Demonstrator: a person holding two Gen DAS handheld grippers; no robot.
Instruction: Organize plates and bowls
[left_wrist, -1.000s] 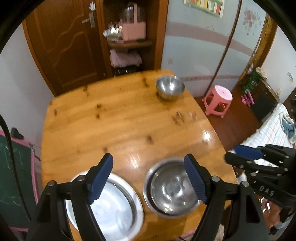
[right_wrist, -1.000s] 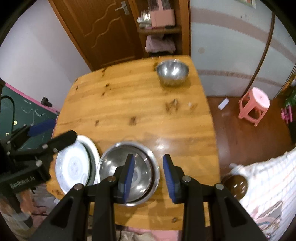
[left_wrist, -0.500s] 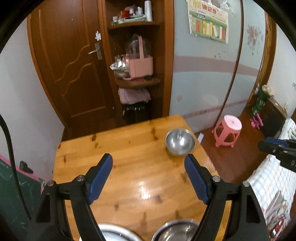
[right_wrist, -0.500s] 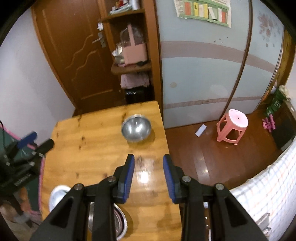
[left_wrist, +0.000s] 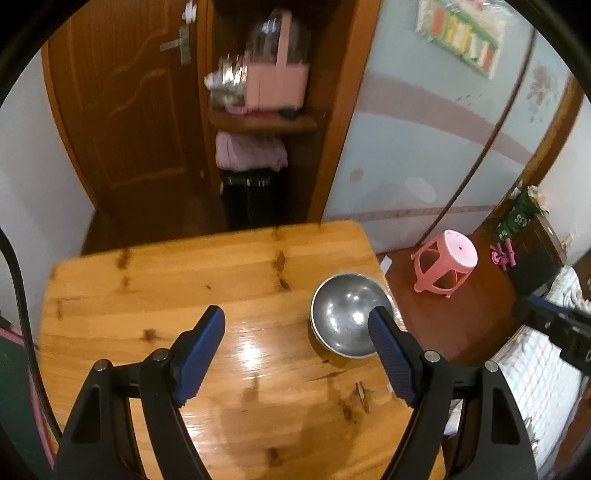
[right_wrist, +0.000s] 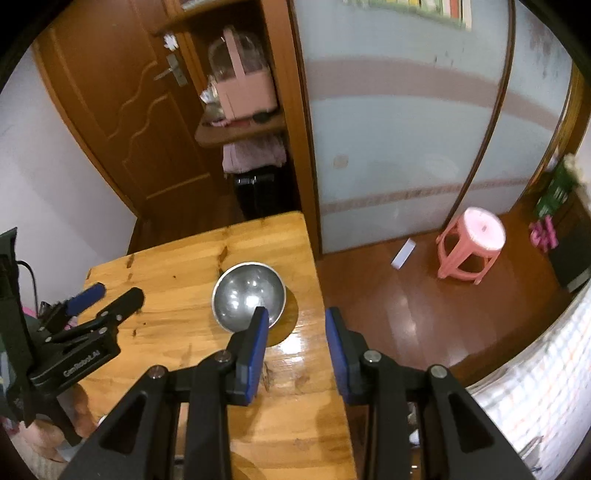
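A steel bowl (left_wrist: 341, 319) stands alone near the far right corner of the wooden table (left_wrist: 166, 295). My left gripper (left_wrist: 295, 325) hangs open and wide above the table, and its right finger overlaps the bowl's near rim in the left wrist view. In the right wrist view the bowl (right_wrist: 245, 291) lies just beyond the left finger of my right gripper (right_wrist: 295, 321), whose jaws stand a little apart with nothing between them. Each gripper shows in the other's view: the right gripper (left_wrist: 524, 304) at the far right, the left gripper (right_wrist: 116, 291) at the left.
The table's right edge (right_wrist: 317, 295) drops to a brown floor with a pink stool (right_wrist: 471, 240). Behind the table stand a wooden door (left_wrist: 122, 110) and a shelf with a pink basket (left_wrist: 275, 81). A checked cloth (right_wrist: 535, 387) lies at the right.
Both grippers have moved forward over the table toward the far bowl. The plate and the bowl at the near edge have dropped out of view. Jaw gaps are unchanged.
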